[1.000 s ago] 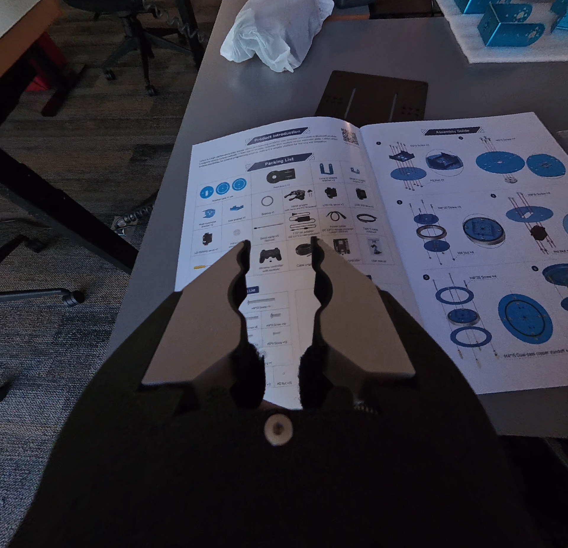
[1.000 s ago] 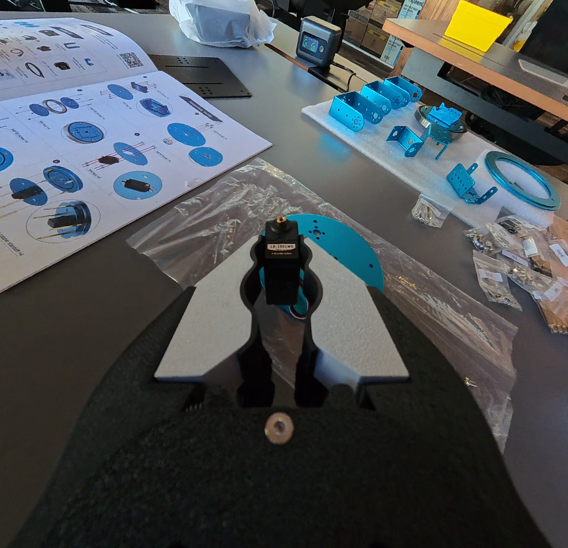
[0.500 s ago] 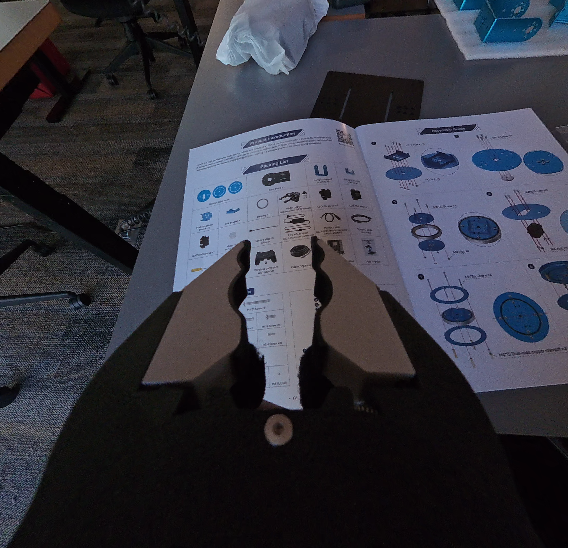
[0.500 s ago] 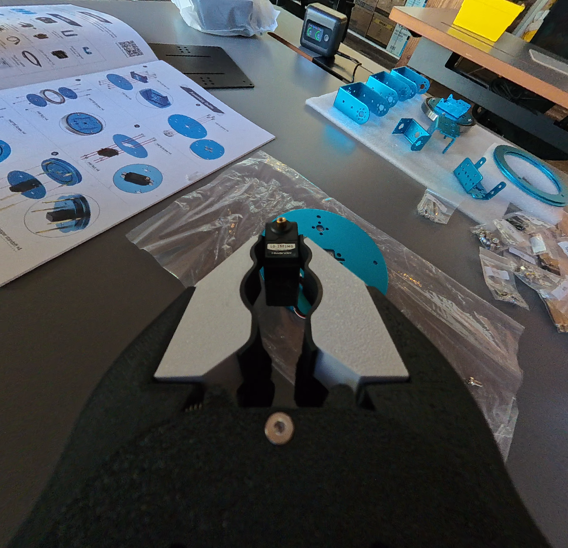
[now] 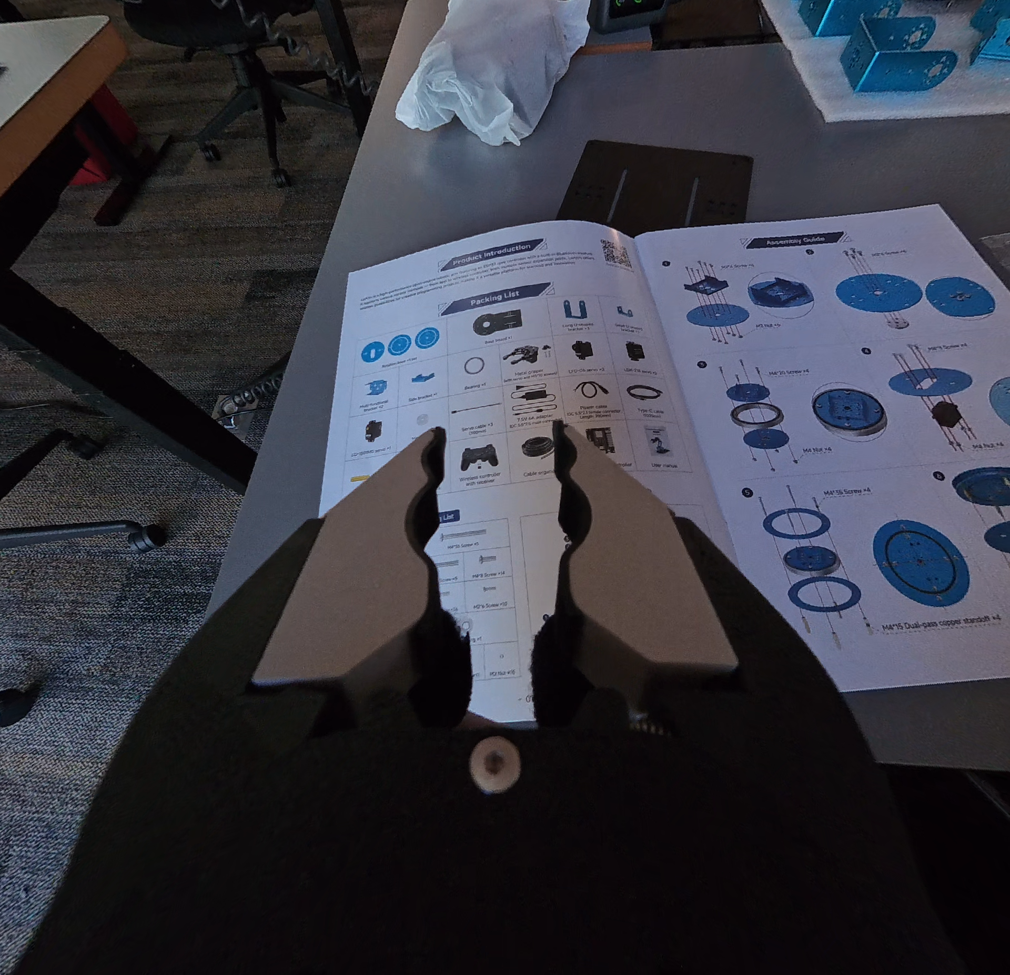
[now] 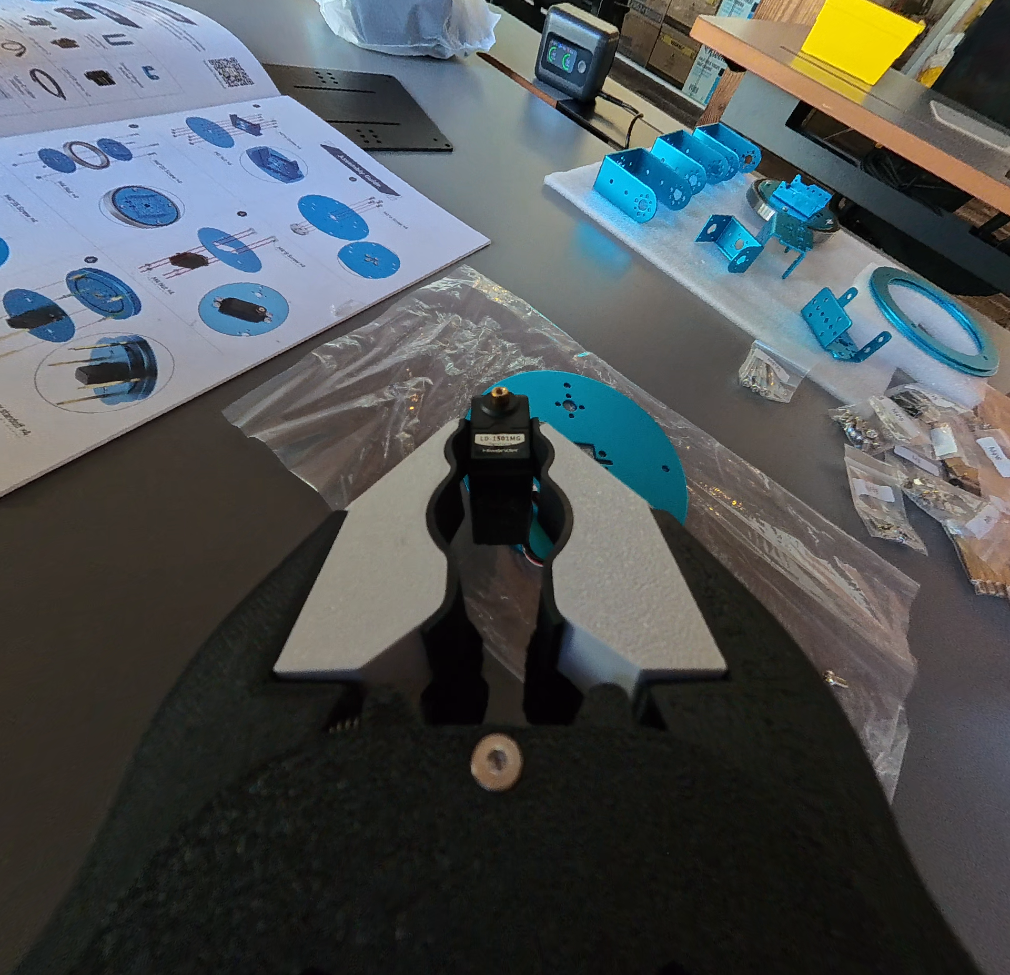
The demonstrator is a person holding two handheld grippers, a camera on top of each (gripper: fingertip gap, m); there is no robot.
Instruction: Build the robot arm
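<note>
While the left gripper (image 5: 494, 435) hangs empty, jaws apart, above the manual (image 5: 683, 402), the right gripper (image 6: 498, 435) clamps a servo (image 6: 498, 473) upright over the disc (image 6: 606, 446).

This is an office-like workshop or lab set up for kit assembly. A grey worktop (image 6: 546, 271) carries an open assembly manual (image 5: 765, 402), blue metal brackets (image 6: 645, 189) on white foam and small bags of screws (image 6: 896, 473). Around it are carpet floor (image 5: 109, 593), a wheeled office chair (image 5: 246, 74) and stacked cardboard boxes (image 6: 661, 47).
</note>
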